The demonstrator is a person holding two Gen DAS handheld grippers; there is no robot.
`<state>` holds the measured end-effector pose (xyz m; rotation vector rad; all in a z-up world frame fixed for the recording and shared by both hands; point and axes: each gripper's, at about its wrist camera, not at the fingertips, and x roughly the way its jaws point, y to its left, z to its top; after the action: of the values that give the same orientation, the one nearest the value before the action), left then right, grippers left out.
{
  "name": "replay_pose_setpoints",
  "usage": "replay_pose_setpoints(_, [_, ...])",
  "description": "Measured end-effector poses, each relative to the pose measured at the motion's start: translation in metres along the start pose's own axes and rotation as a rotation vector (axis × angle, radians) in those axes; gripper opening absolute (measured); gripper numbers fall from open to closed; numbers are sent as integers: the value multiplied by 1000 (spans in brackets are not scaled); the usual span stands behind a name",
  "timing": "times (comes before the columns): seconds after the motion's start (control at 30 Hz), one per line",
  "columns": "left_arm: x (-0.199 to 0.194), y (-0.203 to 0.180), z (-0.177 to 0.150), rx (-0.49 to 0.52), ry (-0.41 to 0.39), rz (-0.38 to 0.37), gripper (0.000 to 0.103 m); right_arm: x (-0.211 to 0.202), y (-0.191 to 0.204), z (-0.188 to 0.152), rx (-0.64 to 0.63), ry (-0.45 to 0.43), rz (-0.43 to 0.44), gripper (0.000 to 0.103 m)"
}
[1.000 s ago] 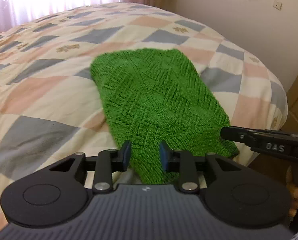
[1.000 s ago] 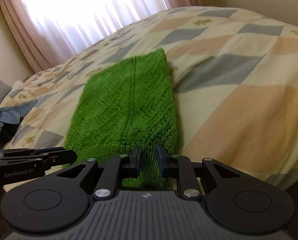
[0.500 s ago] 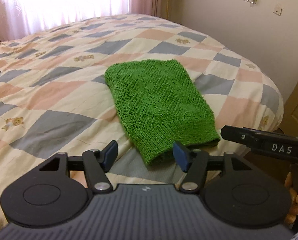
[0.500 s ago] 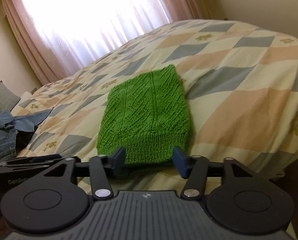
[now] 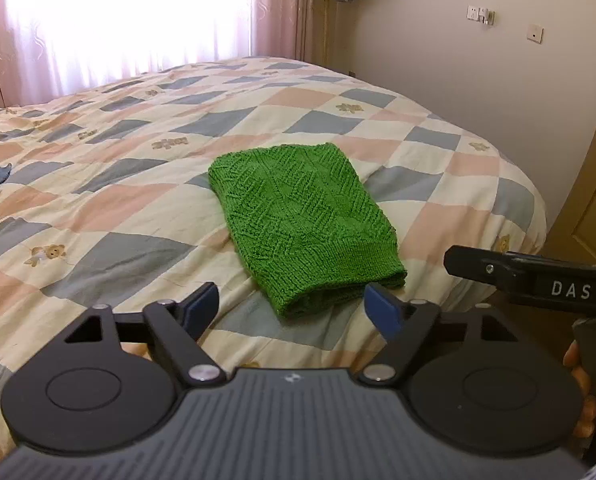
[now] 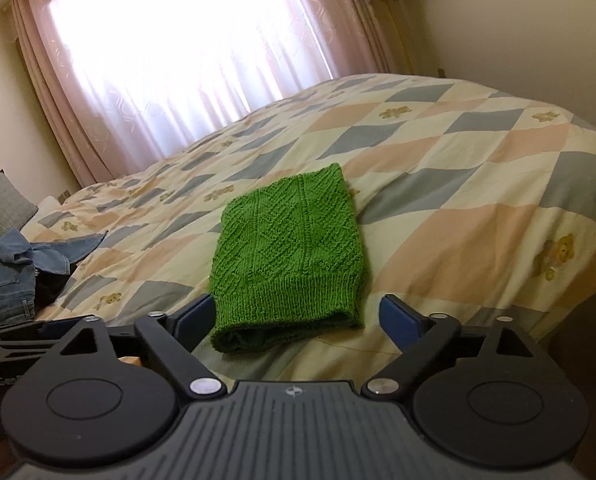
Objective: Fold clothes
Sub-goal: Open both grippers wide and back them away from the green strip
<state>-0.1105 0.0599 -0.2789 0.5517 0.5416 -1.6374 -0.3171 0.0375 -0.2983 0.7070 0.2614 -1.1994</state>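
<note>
A green knitted garment (image 5: 302, 220) lies folded into a neat rectangle on the patchwork quilt (image 5: 117, 200), near the bed's front edge. It also shows in the right wrist view (image 6: 289, 256). My left gripper (image 5: 293, 312) is open and empty, held back from the garment's near edge. My right gripper (image 6: 298, 320) is open and empty, also just short of the near edge. The right gripper shows at the right of the left wrist view (image 5: 538, 280). The left gripper's body shows at the left of the right wrist view (image 6: 25, 332).
Blue denim clothes (image 6: 13, 272) lie in a heap at the left of the bed, beside a grey pillow (image 6: 1, 208). Pink curtains (image 6: 177, 60) cover the window behind the bed. A wall (image 5: 478, 80) and a wooden door (image 5: 594, 200) stand at the right.
Both grippers opened, let go of the green garment's near edge and pulled back and up from it. The garment now lies folded on the quilt.
</note>
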Motion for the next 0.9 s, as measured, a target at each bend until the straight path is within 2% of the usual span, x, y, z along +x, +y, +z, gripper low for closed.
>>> replay_pose_setpoints(0.1, [-4, -1, -3, 3, -2, -1, 82, -5, 5, -1, -11, -1, -18, 101])
replay_pose_setpoints(0.23, [-6, -4, -7, 10, 3, -9, 88, -7, 11, -4, -20, 27, -77, 103])
replay_pose_setpoints(0.4, [-4, -4, -11, 14, 19, -3, 95, -13, 7, -6, 24, 22, -48, 103])
replay_pose_setpoints(0.47, [-2, -3, -12, 13, 26, 1, 95, -13, 3, -5, 39, 37, -42, 103])
replay_pose_setpoints(0.63, [13, 6, -14, -12, 61, 14, 97, 3, -1, -2, 36, 104, -113, 103])
replay_pose_setpoints(0.9, [40, 26, -20, -55, 123, 27, 97, 32, 2, -7, -28, 166, -194, 103])
